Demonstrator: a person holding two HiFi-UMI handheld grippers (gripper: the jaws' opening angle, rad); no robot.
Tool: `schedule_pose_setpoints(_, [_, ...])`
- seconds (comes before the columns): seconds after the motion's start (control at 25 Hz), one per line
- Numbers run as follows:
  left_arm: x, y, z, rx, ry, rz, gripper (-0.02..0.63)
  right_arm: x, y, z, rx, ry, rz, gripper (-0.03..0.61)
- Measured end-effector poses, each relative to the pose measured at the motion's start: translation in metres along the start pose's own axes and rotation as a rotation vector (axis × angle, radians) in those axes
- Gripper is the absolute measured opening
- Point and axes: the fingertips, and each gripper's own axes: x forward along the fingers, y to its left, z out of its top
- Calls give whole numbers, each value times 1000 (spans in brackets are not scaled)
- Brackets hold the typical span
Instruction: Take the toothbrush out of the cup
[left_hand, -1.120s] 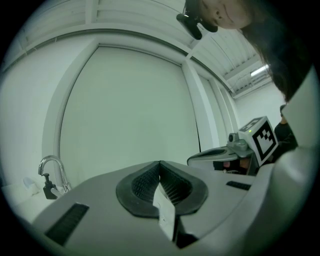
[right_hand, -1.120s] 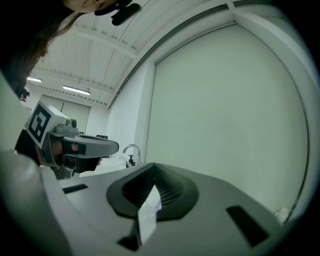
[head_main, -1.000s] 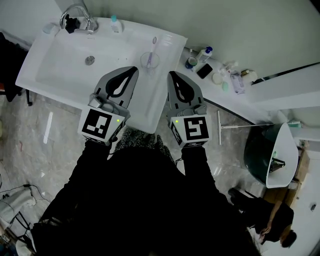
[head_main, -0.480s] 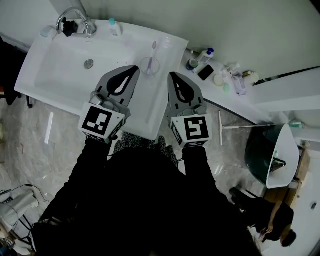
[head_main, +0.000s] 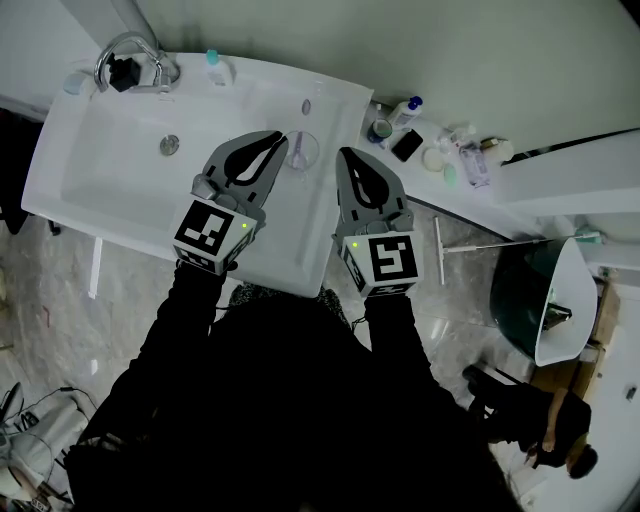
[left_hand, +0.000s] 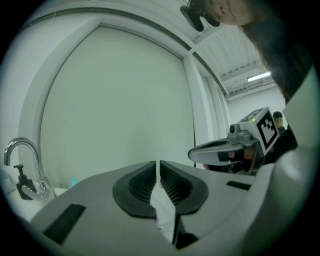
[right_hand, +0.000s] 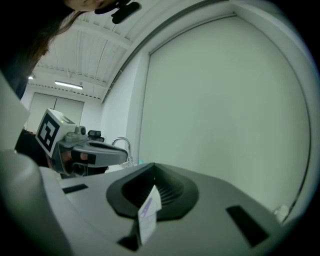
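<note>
- Cup (head_main: 303, 152): clear, standing on the right ledge of the washbasin (head_main: 300, 235), near its back right corner and well apart from the faucet (head_main: 125, 62) at the back left corner.
- Toothbrush (head_main: 306, 110): standing in the cup, head up. Its long axis is near upright and leans a little toward the basin's back edge.
- Left tool (head_main: 276, 140): jaws together, holding nothing of the task. Its tip is just beside the cup on the cup's left.
- Right tool (head_main: 346, 153): jaws likewise together. Its tip is near the cup's right side and a little closer to the front edge.
- Deciding relation: the cup lies between the two tips and slightly ahead of them. The left tool appears to be the nearer, and either must open before it can take the handle.
- Views compared: only the head view shows the cup and toothbrush. Both gripper views look level over the closed jaws at the wall (left_hand: 115, 105), each with a small white tag (left_hand: 162, 212) at the jaw seam and the other tool alongside.
</note>
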Motion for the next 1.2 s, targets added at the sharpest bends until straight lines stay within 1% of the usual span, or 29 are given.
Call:
schedule_pose_setpoints(0.08, [7, 4, -6, -7, 9, -13, 15, 4, -3, 0, 0, 3, -8, 5])
schedule_pose_setpoints(0.12, [11, 5, -10, -17, 15, -22, 41, 6, -4, 0, -1, 4, -12, 5])
schedule_pose_setpoints(0.2, [19, 10, -19, -52, 30, -47, 127, 10, -6, 0, -2, 6, -18, 5])
schedule_pose_setpoints(0.24, [23, 12, -26, -76, 44, -59, 153, 12, -6, 0, -3, 8, -21, 5])
schedule_pose_setpoints(0.32, [34, 20, -42, -116, 84, -78, 185, 16, -8, -2, -1, 13, -27, 5])
schedule_pose_setpoints(0.36, [40, 23, -50, -125, 107, -87, 189, 17, -9, -3, -1, 16, -30, 5])
schedule_pose_setpoints(0.48, [60, 31, -74, -134, 169, -125, 189, 21, -12, -5, -7, 28, -42, 5])
schedule_pose_setpoints(0.6, [77, 34, -89, -151, 211, -172, 189, 23, -17, -8, -10, 40, -59, 5])
schedule_pose_setpoints(0.68, [86, 35, -96, -162, 226, -191, 189, 24, -22, -10, -7, 47, -74, 5])
schedule_pose_setpoints(0.8, [96, 40, -104, -186, 235, -196, 189, 25, -27, -11, 17, 51, -93, 5])
schedule_pose_setpoints(0.92, [102, 43, -110, -192, 246, -205, 189, 28, -28, -16, 14, 70, -96, 5])
schedule_pose_setpoints(1.08, [108, 38, -116, -202, 266, -243, 183, 29, -28, -23, 8, 100, -94, 5])
schedule_pose_setpoints(1.12, [108, 37, -118, -201, 271, -253, 159, 29, -28, -24, 4, 106, -94, 5])
schedule_pose_setpoints(1.16, [108, 36, -118, -198, 274, -260, 97, 29, -29, -24, -1, 102, -95, 5])
schedule_pose_setpoints(1.2, [109, 35, -119, -196, 274, -267, 59, 30, -29, -22, -6, 92, -97, 5])
